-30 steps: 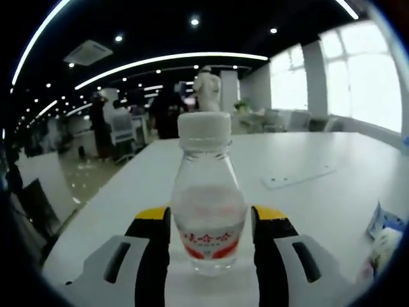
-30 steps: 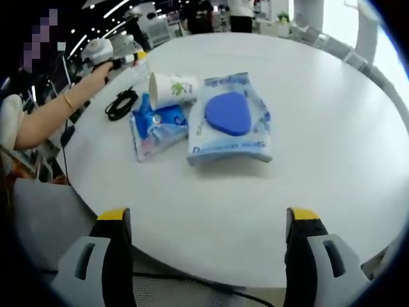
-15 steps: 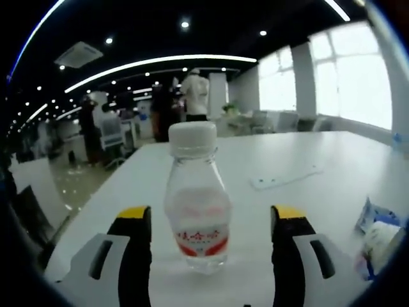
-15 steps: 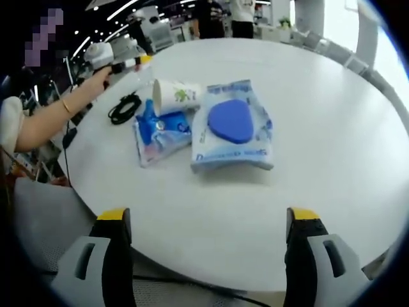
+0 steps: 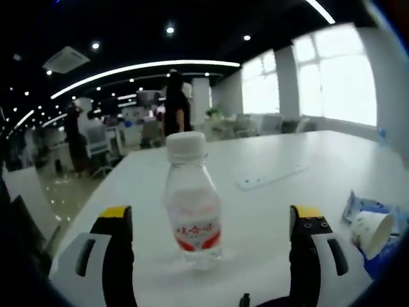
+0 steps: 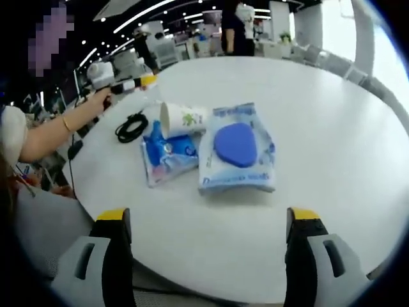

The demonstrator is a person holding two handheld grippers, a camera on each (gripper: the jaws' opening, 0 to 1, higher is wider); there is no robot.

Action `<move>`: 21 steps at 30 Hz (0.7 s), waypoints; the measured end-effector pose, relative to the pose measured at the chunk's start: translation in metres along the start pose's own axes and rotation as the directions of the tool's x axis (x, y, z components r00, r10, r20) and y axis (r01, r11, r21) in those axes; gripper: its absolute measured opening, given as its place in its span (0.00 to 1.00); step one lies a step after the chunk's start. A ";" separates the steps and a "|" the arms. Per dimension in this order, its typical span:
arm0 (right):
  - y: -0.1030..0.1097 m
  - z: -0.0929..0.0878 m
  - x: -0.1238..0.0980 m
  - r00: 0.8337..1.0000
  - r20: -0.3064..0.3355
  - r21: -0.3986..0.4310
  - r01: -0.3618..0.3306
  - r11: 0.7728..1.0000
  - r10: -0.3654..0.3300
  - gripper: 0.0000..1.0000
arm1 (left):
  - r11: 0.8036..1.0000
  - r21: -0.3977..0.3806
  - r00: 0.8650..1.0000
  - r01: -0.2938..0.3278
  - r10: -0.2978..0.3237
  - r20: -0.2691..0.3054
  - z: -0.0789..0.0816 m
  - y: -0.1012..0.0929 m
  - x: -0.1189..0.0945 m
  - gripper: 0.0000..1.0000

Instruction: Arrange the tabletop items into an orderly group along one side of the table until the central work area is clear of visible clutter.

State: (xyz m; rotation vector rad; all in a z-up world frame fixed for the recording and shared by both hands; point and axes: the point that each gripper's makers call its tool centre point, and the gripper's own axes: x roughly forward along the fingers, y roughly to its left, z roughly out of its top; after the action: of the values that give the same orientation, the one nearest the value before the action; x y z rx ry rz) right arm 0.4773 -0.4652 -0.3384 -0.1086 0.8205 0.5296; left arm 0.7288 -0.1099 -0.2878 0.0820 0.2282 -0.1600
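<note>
A small clear water bottle (image 5: pixel 190 204) with a white cap and red label stands upright on the white table (image 5: pixel 268 211). It is free between the wide-apart jaws of my open left gripper (image 5: pixel 211 216). To its right lie a tipped paper cup (image 5: pixel 370 231) and a blue packet (image 5: pixel 358 204). In the right gripper view, the cup (image 6: pixel 182 118), the blue packet (image 6: pixel 167 153) and a wet-wipes pack with a blue lid (image 6: pixel 238 153) lie grouped together. My right gripper (image 6: pixel 208 217) hangs open over the near table edge, holding nothing. The left gripper (image 6: pixel 146 82) appears far left, in a person's hand.
A coiled black cable (image 6: pixel 131 126) lies left of the cup. A flat white strip (image 5: pixel 271 177) rests on the table behind the bottle. People, chairs and desks stand in the office beyond. The table (image 6: pixel 332 128) is bare to the right of the wipes pack.
The left jaws have spread wide and let go of the bottle, which stays upright as the gripper backs off. The right gripper stays open; its view has shifted slightly.
</note>
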 end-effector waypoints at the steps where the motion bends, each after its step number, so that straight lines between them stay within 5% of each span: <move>1: 0.001 0.001 0.000 1.000 0.001 -0.007 0.002 1.000 -0.002 1.00 | 1.000 0.015 1.000 0.011 -0.011 0.000 0.000 -0.002 -0.002 0.99; 13: 0.009 0.032 -0.002 0.997 0.074 -0.011 -0.015 1.000 0.016 1.00 | 0.993 0.010 0.993 0.118 -0.118 -0.020 -0.002 -0.010 -0.028 0.99; 21: 0.023 0.051 0.008 0.995 0.084 -0.042 -0.050 0.998 0.053 0.99 | 0.983 0.085 0.986 0.165 -0.161 -0.048 0.000 -0.017 -0.053 0.99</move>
State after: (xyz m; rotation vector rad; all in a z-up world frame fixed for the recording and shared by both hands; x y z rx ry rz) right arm 0.5048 -0.4275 -0.3065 -0.1011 0.7316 0.5958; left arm 0.6750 -0.1188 -0.2766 0.1550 0.2686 -0.3319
